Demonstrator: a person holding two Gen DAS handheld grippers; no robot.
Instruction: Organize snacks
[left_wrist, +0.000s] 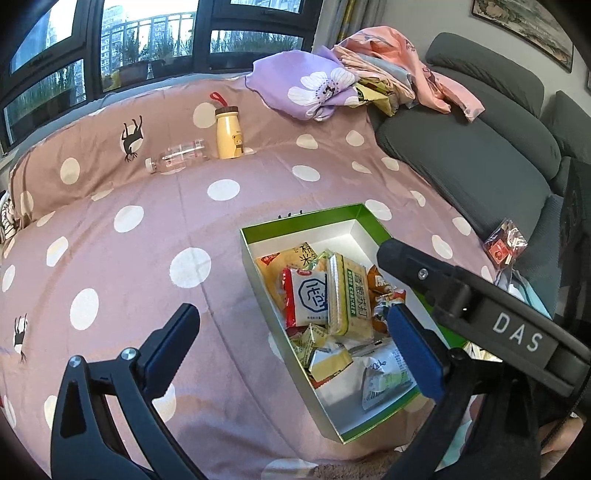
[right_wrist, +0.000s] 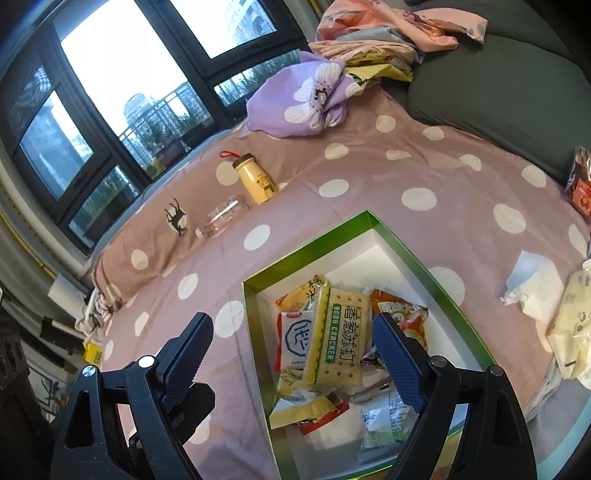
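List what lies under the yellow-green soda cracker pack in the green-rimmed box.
The yellow-green soda cracker pack rests on a white red-edged packet, an orange snack bag and small yellow wrappers. Anything beneath its middle is covered.

A pink bedsheet with white polka dots (left_wrist: 147, 258) covers the surface. On it lie a green-rimmed cardboard box with white inside (left_wrist: 255, 266) near, a clear plastic bottle on its side (left_wrist: 177, 157) and an upright yellow bear-print bottle (left_wrist: 229, 133) far left, a purple flowered cloth (left_wrist: 306, 88) farther, and crumpled white tissue (right_wrist: 532, 291) right of the box
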